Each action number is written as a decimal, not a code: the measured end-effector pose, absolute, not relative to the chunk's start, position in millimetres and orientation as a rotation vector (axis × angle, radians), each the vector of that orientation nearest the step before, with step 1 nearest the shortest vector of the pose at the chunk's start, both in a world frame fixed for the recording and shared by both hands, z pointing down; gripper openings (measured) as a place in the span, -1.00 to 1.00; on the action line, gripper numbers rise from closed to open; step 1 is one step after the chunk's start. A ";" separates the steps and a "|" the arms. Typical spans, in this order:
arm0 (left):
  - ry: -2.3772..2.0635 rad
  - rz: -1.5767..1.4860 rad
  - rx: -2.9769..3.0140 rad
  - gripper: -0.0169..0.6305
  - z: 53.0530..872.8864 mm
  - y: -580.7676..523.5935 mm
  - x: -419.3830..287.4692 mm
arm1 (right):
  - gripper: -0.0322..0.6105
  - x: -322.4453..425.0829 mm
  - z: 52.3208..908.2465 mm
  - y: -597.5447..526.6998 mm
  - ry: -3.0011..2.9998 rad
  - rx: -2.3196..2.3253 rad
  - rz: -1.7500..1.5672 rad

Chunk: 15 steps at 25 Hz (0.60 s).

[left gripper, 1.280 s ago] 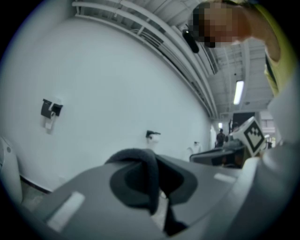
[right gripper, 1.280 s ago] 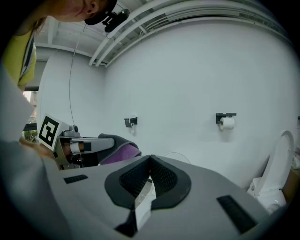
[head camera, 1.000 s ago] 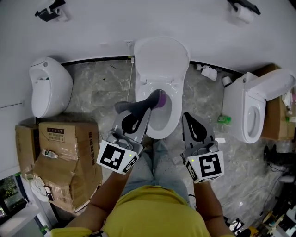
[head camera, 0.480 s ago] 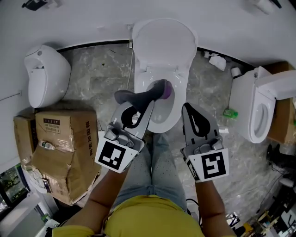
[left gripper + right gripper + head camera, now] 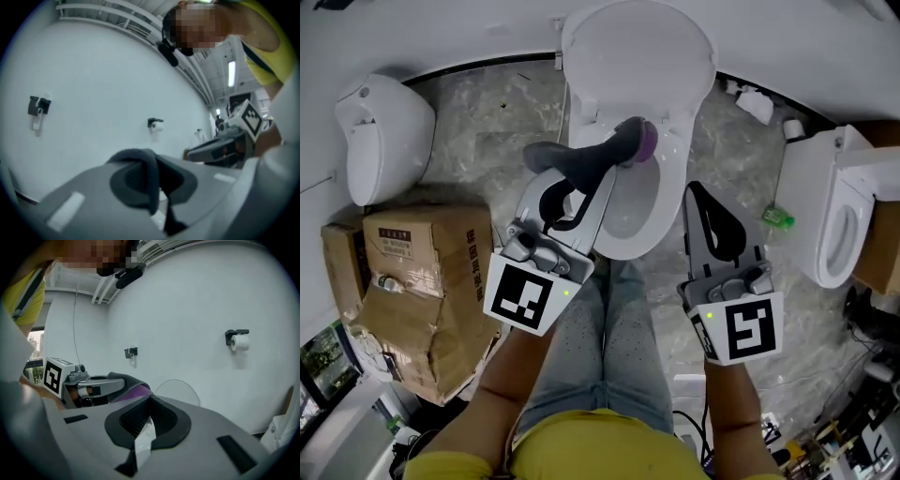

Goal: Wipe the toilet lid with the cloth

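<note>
- The left gripper has its fingers closed on the grey and purple cloth, above the open toilet bowl at upper centre.
- The toilet lid stands raised at the top.
- The right gripper, at lower right, has its fingers pressed together with nothing between them.
</note>
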<state>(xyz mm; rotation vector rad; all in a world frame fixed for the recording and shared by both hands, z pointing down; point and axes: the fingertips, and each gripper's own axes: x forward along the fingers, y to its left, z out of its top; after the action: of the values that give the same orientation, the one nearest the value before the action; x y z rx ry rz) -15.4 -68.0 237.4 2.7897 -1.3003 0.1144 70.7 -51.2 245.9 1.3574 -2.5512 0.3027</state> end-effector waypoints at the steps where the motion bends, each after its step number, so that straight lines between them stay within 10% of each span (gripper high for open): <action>1: -1.301 0.119 2.791 -0.90 242.2 -71.4 -15.9 | -0.85 68.7 249.2 -53.7 -2.558 1.351 0.296; 15: -1.315 0.170 2.849 -0.90 278.6 -112.5 -13.1 | -0.85 62.1 292.3 -95.2 -2.550 1.352 0.268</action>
<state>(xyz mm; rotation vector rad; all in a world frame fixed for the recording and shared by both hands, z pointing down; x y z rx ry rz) -13.1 -112.5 278.6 2.8490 -1.3154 0.1702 62.1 -95.2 292.3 1.3518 -2.5503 0.2681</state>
